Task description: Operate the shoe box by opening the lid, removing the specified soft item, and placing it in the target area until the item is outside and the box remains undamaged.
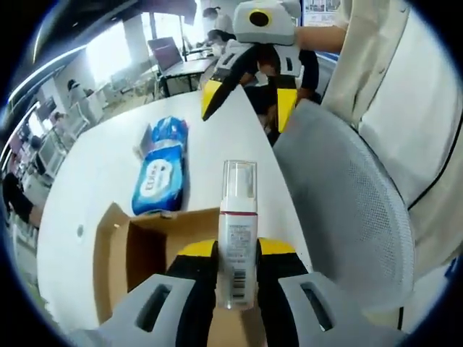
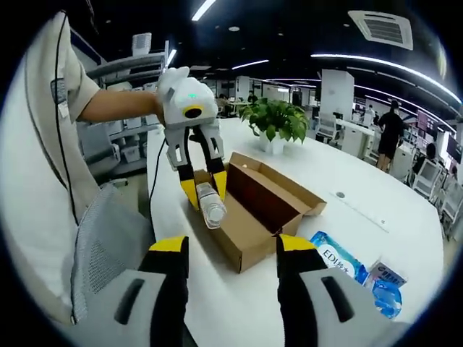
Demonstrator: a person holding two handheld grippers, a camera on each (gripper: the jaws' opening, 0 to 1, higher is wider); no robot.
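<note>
At frame centre the left gripper (image 1: pixel 237 262) clamps a clear, white-labelled bottle (image 1: pixel 237 238) above the open box (image 2: pixel 257 210). The right gripper (image 2: pixel 231 253), jaws wide, holds nothing.

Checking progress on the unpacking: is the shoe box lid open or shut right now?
Open. In the right gripper view the shoe box has its flaps spread and its brown inside exposed, while the left gripper holds a bottle above it.

One bottle (image 1: pixel 237 238), one box (image 2: pixel 257 210), two tissue packs (image 1: pixel 160 176), one plant (image 2: pixel 275 119).
</note>
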